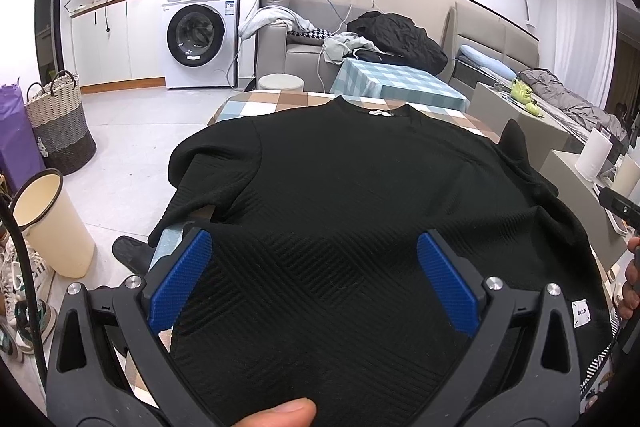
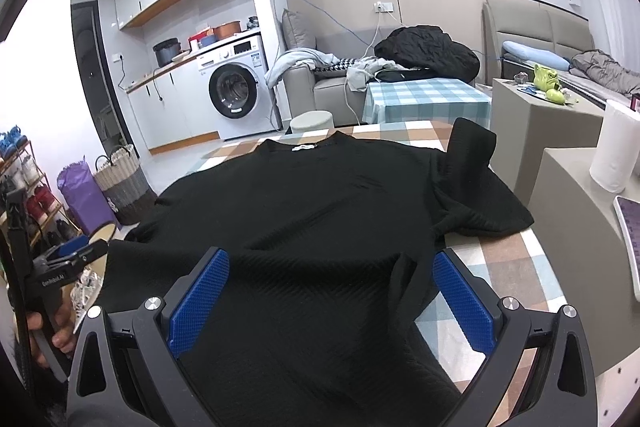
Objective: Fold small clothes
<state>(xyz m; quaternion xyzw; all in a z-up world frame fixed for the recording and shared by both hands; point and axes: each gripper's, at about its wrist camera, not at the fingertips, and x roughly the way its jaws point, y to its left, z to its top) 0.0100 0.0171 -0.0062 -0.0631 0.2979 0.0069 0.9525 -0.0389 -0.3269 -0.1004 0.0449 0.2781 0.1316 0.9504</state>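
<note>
A black top (image 1: pixel 352 195) lies spread out flat on the tabletop (image 2: pixel 516 267), which has a checked cloth in brown, white and blue. The top is the landmark here. Its neck, with a small white label (image 1: pixel 379 112), points away toward the far end of the tabletop. One sleeve hangs off the tabletop edge on the left side of the top. The other sleeve (image 2: pixel 472 163) is bunched up on the right side of the top, and part of it sticks up.

The left gripper (image 1: pixel 314 269) hangs over the near left part of the top. Its jaws are wide apart, and nothing is held between them. The blue pads (image 1: pixel 182 279) sit above the cloth. I cannot tell if they touch it. A thumb tip (image 1: pixel 280 413) shows at the near edge of the top.

The right gripper (image 2: pixel 332 291) hangs over the near right part of the top. Its jaws are wide apart too, and they grip nothing. A fold of the hem stands up between them.

Far beyond the top stand a washing machine (image 2: pixel 236 87) and a sofa with a black coat (image 2: pixel 428 53) on it. Left of the top, on the floor, is a woven basket (image 1: pixel 60 123).
</note>
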